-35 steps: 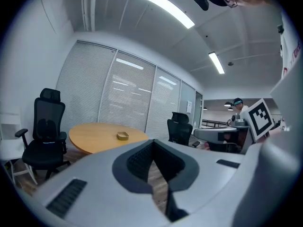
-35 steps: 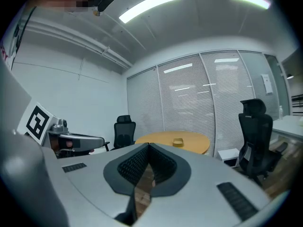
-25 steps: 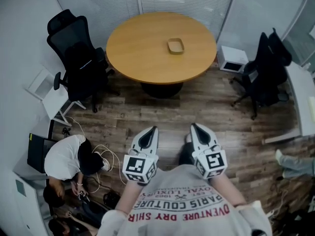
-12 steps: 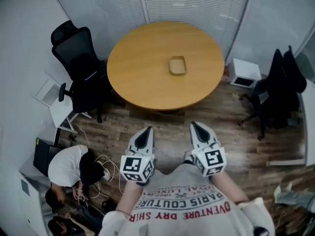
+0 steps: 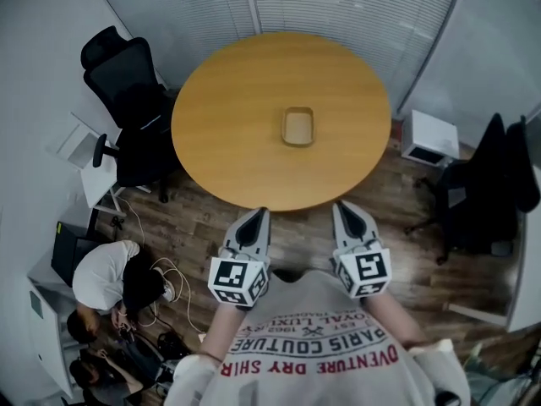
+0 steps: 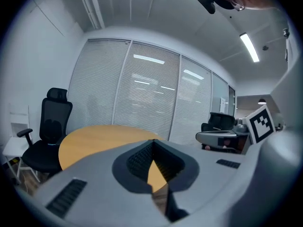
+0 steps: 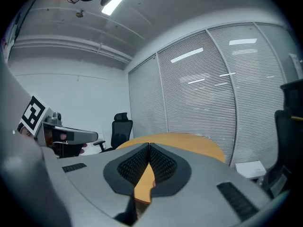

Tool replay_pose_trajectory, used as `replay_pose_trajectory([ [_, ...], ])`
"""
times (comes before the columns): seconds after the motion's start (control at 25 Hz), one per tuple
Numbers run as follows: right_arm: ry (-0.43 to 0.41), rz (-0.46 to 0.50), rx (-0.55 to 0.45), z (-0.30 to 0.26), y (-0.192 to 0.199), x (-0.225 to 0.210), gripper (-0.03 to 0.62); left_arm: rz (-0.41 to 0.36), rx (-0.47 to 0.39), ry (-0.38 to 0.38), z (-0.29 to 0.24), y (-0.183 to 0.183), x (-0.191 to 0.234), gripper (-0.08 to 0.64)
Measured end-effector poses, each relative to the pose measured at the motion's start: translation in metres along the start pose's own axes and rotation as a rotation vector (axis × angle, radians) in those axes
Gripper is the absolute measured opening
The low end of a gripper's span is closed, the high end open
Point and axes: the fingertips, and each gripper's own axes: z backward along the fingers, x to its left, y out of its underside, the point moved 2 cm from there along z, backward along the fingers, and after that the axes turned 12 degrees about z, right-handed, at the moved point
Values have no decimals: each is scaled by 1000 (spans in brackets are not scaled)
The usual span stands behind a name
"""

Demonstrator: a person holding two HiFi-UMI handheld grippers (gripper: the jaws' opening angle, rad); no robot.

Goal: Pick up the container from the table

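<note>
A small tan container (image 5: 297, 126) with a rounded rim sits near the middle of the round wooden table (image 5: 228, 134). My left gripper (image 5: 256, 216) and right gripper (image 5: 345, 208) hang side by side just short of the table's near edge, well back from the container. Both have their jaw tips together with nothing between them. In the left gripper view, the left gripper (image 6: 152, 142) points over the tabletop (image 6: 90, 141). The right gripper (image 7: 148, 146) likewise looks across the table (image 7: 189, 143) in its own view. Neither gripper view shows the container.
A black office chair (image 5: 127, 100) stands left of the table, another (image 5: 490, 193) at the right beside a white box (image 5: 429, 138). Two people crouch on the wood floor at lower left (image 5: 106, 286) among cables. Blinds line the wall behind the table.
The view has closed in on the table: it and the container now sit lower and larger in the head view. Both grippers stay shut, side by side.
</note>
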Motion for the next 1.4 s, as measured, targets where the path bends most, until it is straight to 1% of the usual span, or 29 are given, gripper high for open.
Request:
replay_pose_trajectory([
  [0.16, 14, 39, 7, -19, 5, -26, 2, 15, 40, -26, -25, 3, 8, 2],
  [0.32, 23, 6, 54, -43, 11, -44, 2, 24, 45, -22, -55, -9, 21, 2],
  [0.48, 40, 3, 73, -71, 17, -61, 2, 33, 56, 16, -96, -15, 32, 2],
  [0.64, 67, -22, 101, -103, 16, -78, 2, 41, 67, 66, -135, -29, 48, 2],
  [0.8, 103, -17, 113, -147, 8, -97, 2, 12, 63, 111, -174, -45, 69, 2],
  [0.92, 97, -58, 143, -179, 12, -96, 2, -6, 95, 126, -197, -45, 88, 2],
  [1.08, 51, -88, 241, -212, 30, -89, 2, 25, 120, 120, -218, -43, 108, 2],
  [1.2, 17, -138, 315, -232, 50, -90, 2, 49, 148, 119, -226, -40, 116, 2],
  [1.28, 9, -147, 353, -244, 61, -95, 2, 54, 160, 122, -231, -39, 117, 2],
  [1.4, 24, -130, 422, -265, 80, -108, 2, 52, 154, 119, -242, -42, 121, 2],
])
